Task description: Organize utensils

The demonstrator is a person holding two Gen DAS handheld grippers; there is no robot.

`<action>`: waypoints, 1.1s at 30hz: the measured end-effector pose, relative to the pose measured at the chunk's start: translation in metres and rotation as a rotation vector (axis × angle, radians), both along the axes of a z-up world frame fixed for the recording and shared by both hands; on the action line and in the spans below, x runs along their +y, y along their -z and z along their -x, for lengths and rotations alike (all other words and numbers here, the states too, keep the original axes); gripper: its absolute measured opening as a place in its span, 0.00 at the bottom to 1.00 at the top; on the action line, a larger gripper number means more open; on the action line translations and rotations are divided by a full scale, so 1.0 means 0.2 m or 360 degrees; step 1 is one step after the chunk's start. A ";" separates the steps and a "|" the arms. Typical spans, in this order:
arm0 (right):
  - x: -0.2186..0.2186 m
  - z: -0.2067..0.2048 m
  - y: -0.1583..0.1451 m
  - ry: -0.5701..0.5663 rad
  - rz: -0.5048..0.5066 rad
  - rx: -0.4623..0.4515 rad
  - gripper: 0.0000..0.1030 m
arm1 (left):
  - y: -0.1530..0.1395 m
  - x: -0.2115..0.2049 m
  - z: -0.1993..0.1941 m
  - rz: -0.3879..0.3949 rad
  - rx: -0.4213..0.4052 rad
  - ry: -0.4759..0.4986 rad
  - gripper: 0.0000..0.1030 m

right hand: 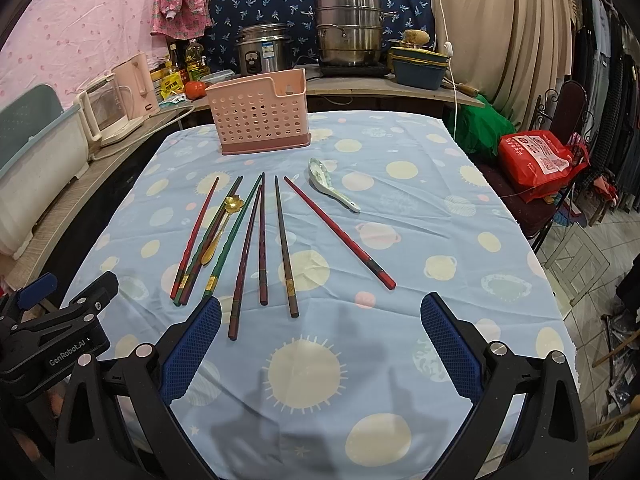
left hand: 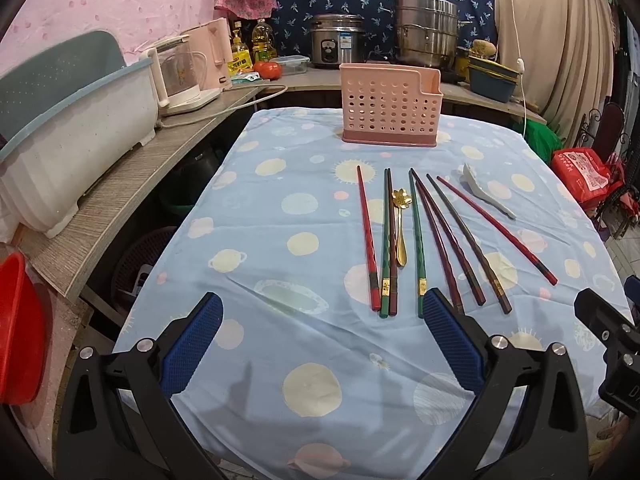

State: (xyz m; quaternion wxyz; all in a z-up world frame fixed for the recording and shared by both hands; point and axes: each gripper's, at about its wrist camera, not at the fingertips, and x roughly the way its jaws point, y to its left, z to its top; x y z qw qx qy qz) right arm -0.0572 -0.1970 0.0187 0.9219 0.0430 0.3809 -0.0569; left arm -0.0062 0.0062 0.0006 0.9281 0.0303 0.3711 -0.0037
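Several red, green and dark chopsticks (left hand: pixel 420 240) (right hand: pixel 262 240) lie side by side on the blue tablecloth (left hand: pixel 280 260) (right hand: pixel 420 220). A gold flower spoon (left hand: pixel 400 224) (right hand: pixel 224 220) lies among them. A white ceramic spoon (left hand: pixel 486 196) (right hand: pixel 332 188) lies to their right. A pink perforated utensil holder (left hand: pixel 390 110) (right hand: pixel 262 120) stands upright and empty at the table's far end. My left gripper (left hand: pixel 322 312) is open and empty, just short of the chopsticks' near ends. My right gripper (right hand: pixel 320 312) is open and empty, near the same ends.
A counter on the left holds a white dish rack (left hand: pixel 76 140), a kettle (left hand: pixel 184 76) and a tomato (left hand: pixel 267 70). Pots (left hand: pixel 426 36) and a rice cooker (left hand: pixel 336 44) stand behind the holder. A red bag (right hand: pixel 540 160) sits on the right.
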 end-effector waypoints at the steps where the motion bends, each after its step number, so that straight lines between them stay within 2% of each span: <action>1: 0.00 0.00 0.00 0.0000 -0.0003 -0.0001 0.94 | 0.00 0.00 0.00 -0.0001 0.0006 0.0004 0.93; 26: 0.00 0.00 0.00 0.0004 -0.0003 -0.0002 0.94 | 0.00 -0.02 -0.02 0.0008 0.0087 0.0038 0.93; 33: 0.00 0.00 0.00 0.0004 -0.0005 -0.0002 0.94 | 0.00 -0.04 -0.02 -0.0035 0.0097 0.0022 0.93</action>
